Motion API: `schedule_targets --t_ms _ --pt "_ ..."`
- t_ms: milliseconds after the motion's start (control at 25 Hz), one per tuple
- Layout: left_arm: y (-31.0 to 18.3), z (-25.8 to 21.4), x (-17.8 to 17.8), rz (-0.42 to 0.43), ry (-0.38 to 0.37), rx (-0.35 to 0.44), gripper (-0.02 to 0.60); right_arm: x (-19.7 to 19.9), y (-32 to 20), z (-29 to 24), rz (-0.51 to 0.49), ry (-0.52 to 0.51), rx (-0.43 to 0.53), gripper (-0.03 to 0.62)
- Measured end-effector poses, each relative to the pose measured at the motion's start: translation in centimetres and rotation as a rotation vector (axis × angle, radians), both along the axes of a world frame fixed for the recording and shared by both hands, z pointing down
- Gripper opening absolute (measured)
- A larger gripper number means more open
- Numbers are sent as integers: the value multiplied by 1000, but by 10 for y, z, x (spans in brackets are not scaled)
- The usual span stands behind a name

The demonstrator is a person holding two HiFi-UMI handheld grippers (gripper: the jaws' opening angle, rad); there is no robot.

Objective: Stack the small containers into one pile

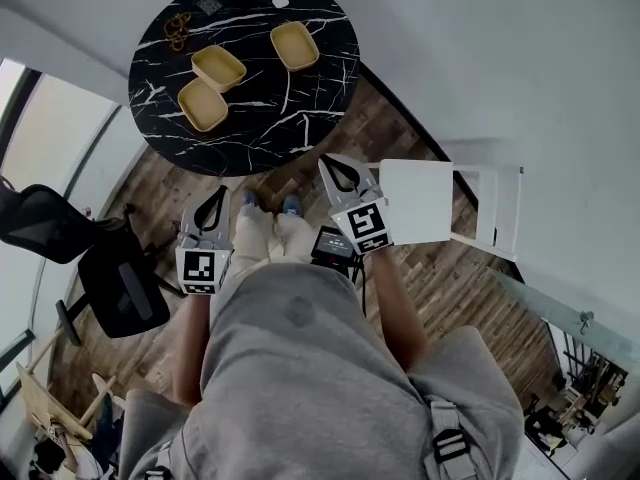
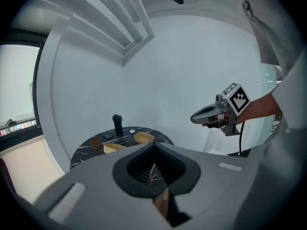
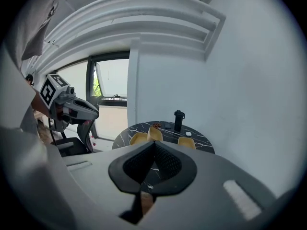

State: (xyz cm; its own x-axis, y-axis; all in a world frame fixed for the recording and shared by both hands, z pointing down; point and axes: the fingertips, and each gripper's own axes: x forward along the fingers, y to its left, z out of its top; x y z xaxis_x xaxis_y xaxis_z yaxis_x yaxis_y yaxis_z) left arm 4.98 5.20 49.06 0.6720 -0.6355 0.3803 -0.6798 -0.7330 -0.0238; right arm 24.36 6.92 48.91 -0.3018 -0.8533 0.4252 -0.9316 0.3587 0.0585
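Task not begun. On the round black table (image 1: 262,133), top of the head view, the small containers sit singly, none nested: upper-right container (image 1: 294,45) apart from the others, middle container (image 1: 218,67), and lower-left container (image 1: 203,104) just beside it. Left gripper (image 1: 221,192) and right gripper (image 1: 326,161) hang mid-frame over floorboards, short of the table. Both have their jaws closed on nothing (tips meet in each gripper view). All the stacking is left, likely two lifts.
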Motion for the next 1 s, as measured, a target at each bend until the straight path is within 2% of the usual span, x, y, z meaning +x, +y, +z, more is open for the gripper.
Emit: schedule_targets --t_ms 160,280,480,720,840,1000 --pt "-36 18 -4 -24 -2 -48 2 -3 -26 20 8 -19 -66 12" --pt "-68 22 -6 -14 20 -59 2 -6 -51 25 4 17 -93 12" --pt "-139 2 -5 69 68 53 2 -18 -111 9 -10 68 -67 12" --pt "-185 -8 -23 31 86 78 2 -27 -153 8 -71 133 -62 12" --pt "-190 3 -33 -5 85 66 2 -38 -179 22 -153 173 -60 12" --pt "-188 24 -53 -91 72 48 2 -61 -209 68 -355 321 -86 13"
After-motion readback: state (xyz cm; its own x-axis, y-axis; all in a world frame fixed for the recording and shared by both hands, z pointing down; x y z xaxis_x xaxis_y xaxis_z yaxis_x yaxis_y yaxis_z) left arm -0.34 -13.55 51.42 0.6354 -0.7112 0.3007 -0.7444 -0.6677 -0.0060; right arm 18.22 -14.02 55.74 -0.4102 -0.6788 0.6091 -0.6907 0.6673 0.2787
